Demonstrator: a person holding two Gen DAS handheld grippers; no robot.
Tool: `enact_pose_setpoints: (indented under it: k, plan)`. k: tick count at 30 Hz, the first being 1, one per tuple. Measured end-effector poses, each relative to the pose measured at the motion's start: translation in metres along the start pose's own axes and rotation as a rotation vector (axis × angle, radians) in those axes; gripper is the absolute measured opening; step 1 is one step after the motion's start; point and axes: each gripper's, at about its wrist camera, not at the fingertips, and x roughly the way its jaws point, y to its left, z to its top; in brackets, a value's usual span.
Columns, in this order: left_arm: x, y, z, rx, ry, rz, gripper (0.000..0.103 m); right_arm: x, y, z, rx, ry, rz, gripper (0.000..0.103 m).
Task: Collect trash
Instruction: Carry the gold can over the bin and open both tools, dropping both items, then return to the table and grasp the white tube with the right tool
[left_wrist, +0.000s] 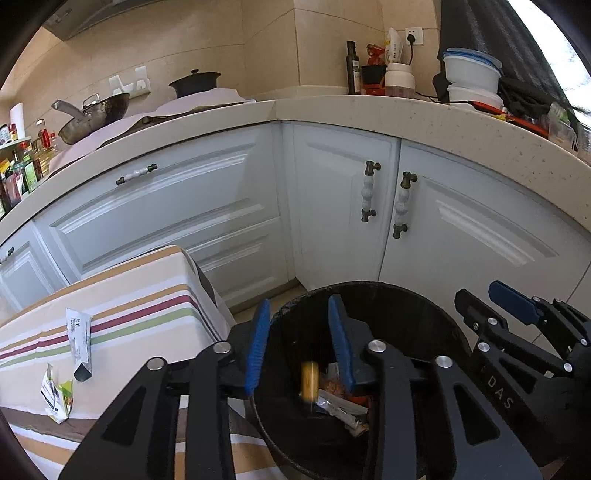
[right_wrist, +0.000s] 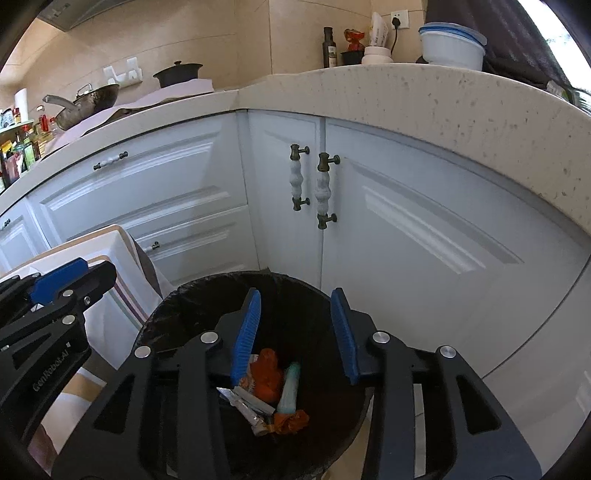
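Grippers: two, both hanging over the bin. The left gripper (left_wrist: 299, 339) has its blue pads spread wide with nothing between them. The right gripper (right_wrist: 295, 328) is the same deal, jaws apart and empty.

Bin: one black trash bin (left_wrist: 424, 306) lined with a black bag, on the floor by the corner of the white cabinets (left_wrist: 343, 206), just beside the table.

Trash in the bin: about five pieces from the right wrist view. One orange wrapper (right_wrist: 267, 374), one pale green tube (right_wrist: 290, 387), one silver foil wrapper (right_wrist: 245, 402), one smaller orange scrap (right_wrist: 291, 421), and a white piece under the left pad that's hard to make out.

Tube direction: long axis runs nearly up and down in the right wrist view, tilted a bit, leaning on the orange wrapper.

Foil wrapper direction: lies diagonally, upper left to lower right.

Yellow thing: one blurred yellow piece (left_wrist: 309, 380) inside the bin opening between the left gripper's pads, touching neither. Too smeared to tell what it is.

Trash on the table: two pieces on the striped tablecloth (left_wrist: 147, 295). A white wrapper (left_wrist: 79, 341) with its long axis running away from the camera, and a crumpled white-and-green packet (left_wrist: 57, 395) near it.
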Motion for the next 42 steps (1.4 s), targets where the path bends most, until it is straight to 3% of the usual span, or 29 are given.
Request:
enact_pose_setpoints:
  k: [13, 19, 25, 42]
  plan:
    - [-0.019, 0.011, -0.002, -0.019, -0.003, 0.022, 0.048, -0.026, 0.007, 0.0, 0.003, -0.011, 0.008, 0.045]
    - [-0.038, 0.038, -0.012, -0.042, 0.003, 0.064, 0.05, -0.04, 0.024, -0.002, -0.008, -0.011, 0.042, 0.045]
    - [-0.064, 0.086, -0.03, -0.097, 0.007, 0.145, 0.052, -0.045, 0.061, -0.001, -0.044, -0.002, 0.111, 0.045]
    - [-0.112, 0.23, -0.076, -0.284, 0.03, 0.413, 0.055, -0.046, 0.21, 0.009, -0.235, 0.014, 0.329, 0.045]
